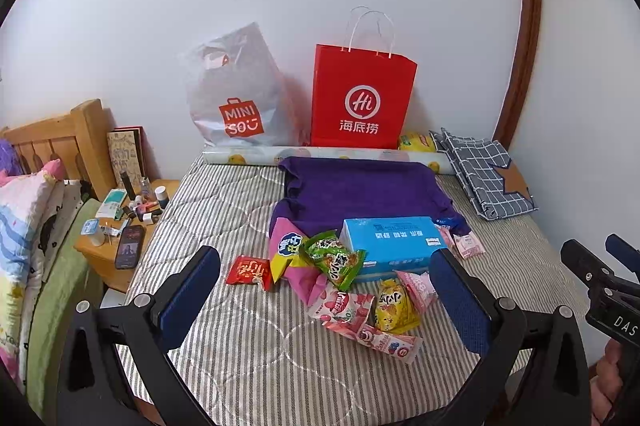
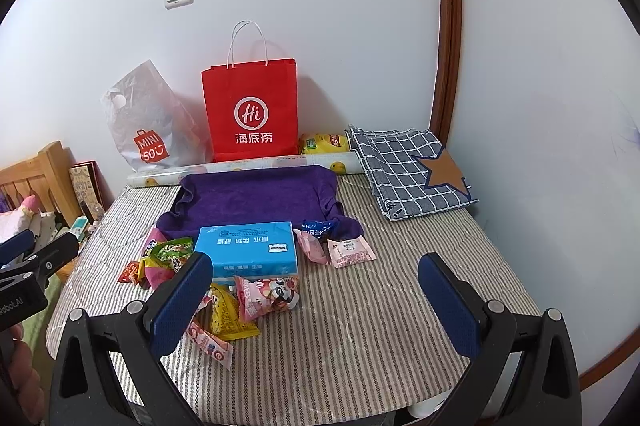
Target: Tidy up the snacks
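Snacks mid-bed, striped margins around.

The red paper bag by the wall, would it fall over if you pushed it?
Probably. The red paper bag stands tall and upright on a narrow base, so a shove near its top would likely tip it. Its thin paper sides look light, though what is inside cannot be seen.

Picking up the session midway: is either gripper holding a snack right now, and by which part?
Nothing is held. The left gripper and right gripper are both open above the striped mattress, and the snack packets lie loose on it.
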Motion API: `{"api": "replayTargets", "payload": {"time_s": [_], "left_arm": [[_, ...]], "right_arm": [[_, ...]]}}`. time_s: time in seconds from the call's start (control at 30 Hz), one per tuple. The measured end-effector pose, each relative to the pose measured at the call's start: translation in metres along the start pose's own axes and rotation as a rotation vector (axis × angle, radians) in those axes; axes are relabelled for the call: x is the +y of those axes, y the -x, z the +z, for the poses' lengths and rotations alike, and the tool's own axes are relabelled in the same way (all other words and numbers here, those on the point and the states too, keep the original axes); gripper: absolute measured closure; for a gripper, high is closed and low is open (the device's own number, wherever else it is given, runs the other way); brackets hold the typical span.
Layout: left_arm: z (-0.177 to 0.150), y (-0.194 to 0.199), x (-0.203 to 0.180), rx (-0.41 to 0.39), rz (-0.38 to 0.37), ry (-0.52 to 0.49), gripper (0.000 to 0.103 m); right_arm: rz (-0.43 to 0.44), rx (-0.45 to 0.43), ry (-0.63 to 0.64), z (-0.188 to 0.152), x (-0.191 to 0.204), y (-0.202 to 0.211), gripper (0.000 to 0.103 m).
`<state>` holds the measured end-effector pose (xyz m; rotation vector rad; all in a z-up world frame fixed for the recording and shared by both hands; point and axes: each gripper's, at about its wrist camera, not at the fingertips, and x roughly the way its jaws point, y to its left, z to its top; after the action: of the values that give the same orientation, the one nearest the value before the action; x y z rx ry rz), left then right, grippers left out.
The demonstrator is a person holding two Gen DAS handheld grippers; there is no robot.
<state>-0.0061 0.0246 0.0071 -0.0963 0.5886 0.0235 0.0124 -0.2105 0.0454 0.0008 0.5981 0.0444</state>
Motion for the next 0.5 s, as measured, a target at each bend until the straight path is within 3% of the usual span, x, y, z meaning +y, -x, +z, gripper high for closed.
{"api": "replayTargets", "payload": {"time_s": [0.5], "left_arm": [[-0.0021,-0.0028,-0.0028,0.01,-0.011,-0.01,0.0]], "right_arm": [[-0.003,0.005,0.009,-0.0019,0.0025,-0.001,0.0]]}}
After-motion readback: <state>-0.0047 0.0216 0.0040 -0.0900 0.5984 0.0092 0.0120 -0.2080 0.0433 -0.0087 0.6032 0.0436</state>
